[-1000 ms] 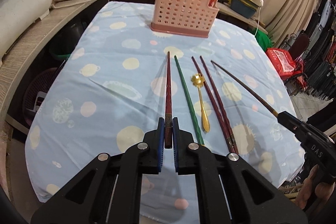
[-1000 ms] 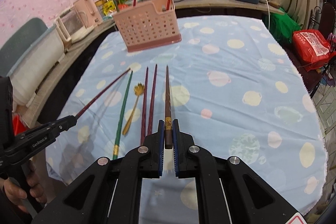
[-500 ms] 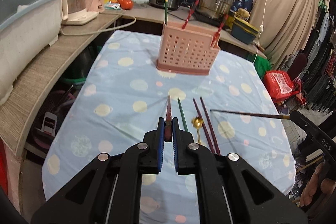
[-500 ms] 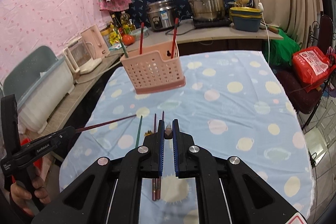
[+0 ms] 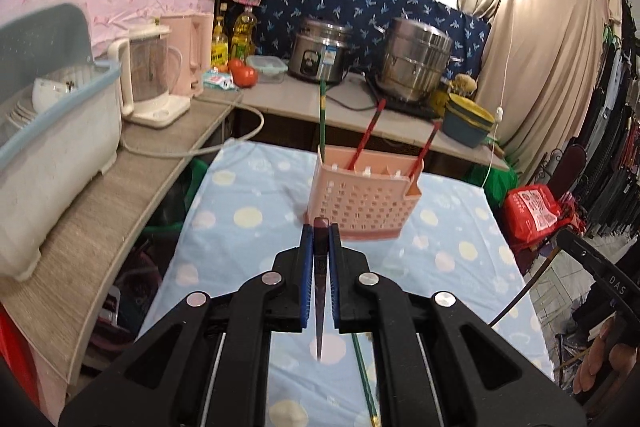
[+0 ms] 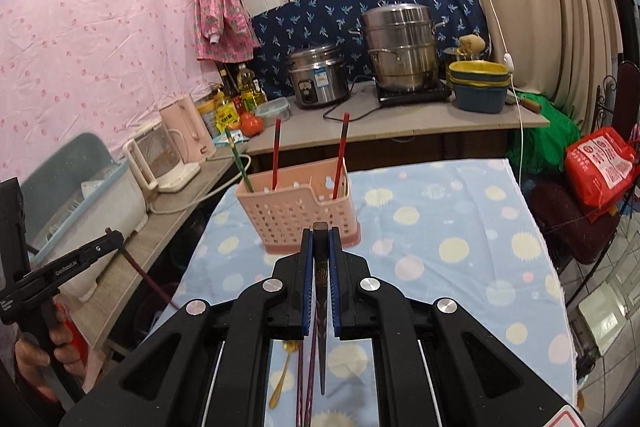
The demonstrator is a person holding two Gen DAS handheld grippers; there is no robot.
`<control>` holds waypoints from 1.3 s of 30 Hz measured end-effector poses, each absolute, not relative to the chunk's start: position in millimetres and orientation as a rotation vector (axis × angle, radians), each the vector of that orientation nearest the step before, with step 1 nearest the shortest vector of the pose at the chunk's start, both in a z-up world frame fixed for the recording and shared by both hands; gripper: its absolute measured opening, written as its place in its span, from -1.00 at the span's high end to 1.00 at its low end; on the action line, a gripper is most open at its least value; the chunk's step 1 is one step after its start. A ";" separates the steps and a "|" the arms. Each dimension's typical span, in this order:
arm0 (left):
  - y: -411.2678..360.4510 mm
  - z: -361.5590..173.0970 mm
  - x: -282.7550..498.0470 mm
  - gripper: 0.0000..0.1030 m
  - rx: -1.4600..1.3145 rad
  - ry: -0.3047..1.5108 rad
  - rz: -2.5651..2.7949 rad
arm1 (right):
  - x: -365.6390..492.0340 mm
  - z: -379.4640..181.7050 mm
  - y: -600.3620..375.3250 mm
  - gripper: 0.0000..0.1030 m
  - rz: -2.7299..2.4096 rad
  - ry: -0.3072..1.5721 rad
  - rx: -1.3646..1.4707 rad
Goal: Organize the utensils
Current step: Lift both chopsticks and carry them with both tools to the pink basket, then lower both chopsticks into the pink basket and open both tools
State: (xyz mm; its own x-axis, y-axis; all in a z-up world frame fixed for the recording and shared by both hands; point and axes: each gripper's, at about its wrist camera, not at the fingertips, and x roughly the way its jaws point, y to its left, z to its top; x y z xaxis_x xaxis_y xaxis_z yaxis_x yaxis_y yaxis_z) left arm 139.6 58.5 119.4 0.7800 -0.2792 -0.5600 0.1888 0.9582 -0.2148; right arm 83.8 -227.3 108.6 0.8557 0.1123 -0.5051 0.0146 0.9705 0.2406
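Observation:
My left gripper (image 5: 321,231) is shut on the thick end of a dark red chopstick (image 5: 319,311), which hangs tip-down above the blue dotted tablecloth (image 5: 248,195). My right gripper (image 6: 321,235) is shut on a dark brown chopstick (image 6: 322,339), held the same way. Both are raised in front of the pink perforated utensil basket (image 5: 360,203) (image 6: 292,215), which holds a green chopstick (image 6: 238,159) and two red ones (image 6: 276,155). On the cloth below lie a green chopstick (image 5: 364,379), a gold spoon (image 6: 284,375) and two maroon chopsticks (image 6: 304,387).
A counter wraps the table's left and far sides with a dish rack (image 5: 52,131), a blender jug (image 5: 150,83), a rice cooker (image 6: 318,77) and a steamer pot (image 6: 400,51). A red bag (image 6: 600,167) lies on a chair at the right. A person's hand (image 6: 36,355) grips the left tool.
Both grippers have lifted their chopsticks off the cloth and risen. The chopsticks now hang tip-down instead of lying flat, and the basket sits closer ahead in both views.

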 end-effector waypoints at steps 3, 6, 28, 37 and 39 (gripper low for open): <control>57.2 138.6 155.7 0.86 -0.150 0.589 -0.264 | 100.4 121.3 -231.7 0.86 0.058 0.520 0.253; 52.3 158.0 173.5 0.86 -0.148 0.548 -0.268 | 120.6 139.6 -234.0 0.86 0.069 0.486 0.259; 9.9 214.1 308.6 0.86 -0.145 0.387 -0.270 | 288.7 175.6 -220.9 0.86 0.098 0.390 0.316; 13.2 150.9 340.9 0.86 -0.158 0.518 -0.251 | 317.5 112.8 -210.2 0.86 0.091 0.520 0.291; 15.3 143.2 344.0 0.85 -0.159 0.537 -0.246 | 319.7 104.3 -209.4 0.86 0.081 0.538 0.283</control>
State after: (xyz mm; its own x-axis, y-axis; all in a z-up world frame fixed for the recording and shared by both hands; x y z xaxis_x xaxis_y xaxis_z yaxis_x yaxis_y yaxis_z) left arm 344.0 15.3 143.2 0.8312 -0.2724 -0.4848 0.1895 0.9584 -0.2136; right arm 319.7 -209.4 104.3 0.8568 0.1493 -0.4936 -0.0019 0.9581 0.2864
